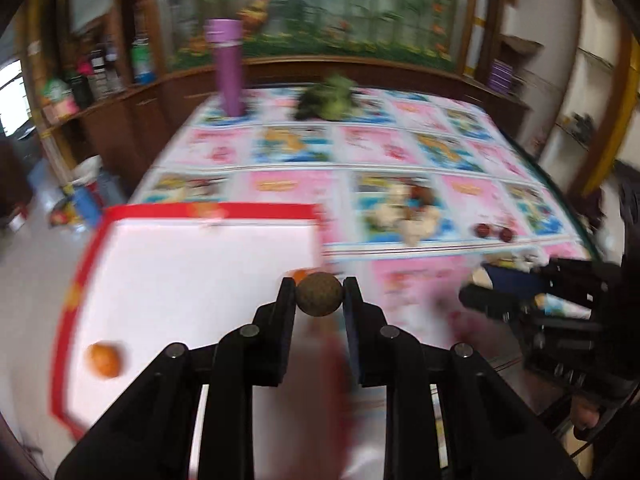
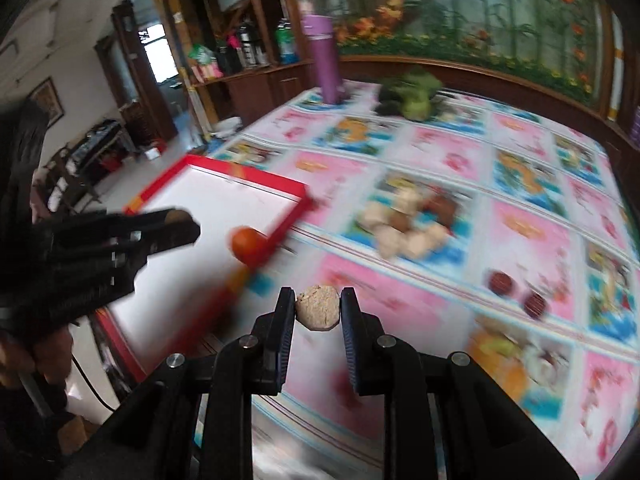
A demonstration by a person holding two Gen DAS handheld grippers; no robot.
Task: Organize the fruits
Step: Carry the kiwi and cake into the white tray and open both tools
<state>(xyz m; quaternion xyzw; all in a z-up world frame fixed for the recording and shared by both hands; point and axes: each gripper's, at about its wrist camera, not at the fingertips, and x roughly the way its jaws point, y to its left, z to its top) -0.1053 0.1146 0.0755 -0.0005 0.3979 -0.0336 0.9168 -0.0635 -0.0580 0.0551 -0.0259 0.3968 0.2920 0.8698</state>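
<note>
My left gripper (image 1: pixel 319 294) is shut on a round brown fruit (image 1: pixel 319 294), held over the near right corner of a white tray with a red rim (image 1: pixel 208 211). An orange fruit (image 1: pixel 104 360) lies in the tray at its near left, and another orange fruit (image 1: pixel 298 275) peeks out behind the held one. My right gripper (image 2: pixel 317 307) is shut on a pale beige fruit (image 2: pixel 317 307) above the tablecloth, just right of the tray (image 2: pixel 224 172). An orange fruit (image 2: pixel 249 245) sits at the tray's corner. The left gripper (image 2: pixel 176 224) shows at the left in the right wrist view.
A pile of pale and brown fruits (image 2: pixel 408 220) lies mid-table, with two dark red fruits (image 2: pixel 516 292) to its right. A purple bottle (image 1: pixel 228 68) and a green leafy bundle (image 1: pixel 328 98) stand at the far edge. The table (image 1: pixel 400 152) has a colourful cartoon cloth. Shelves line the walls.
</note>
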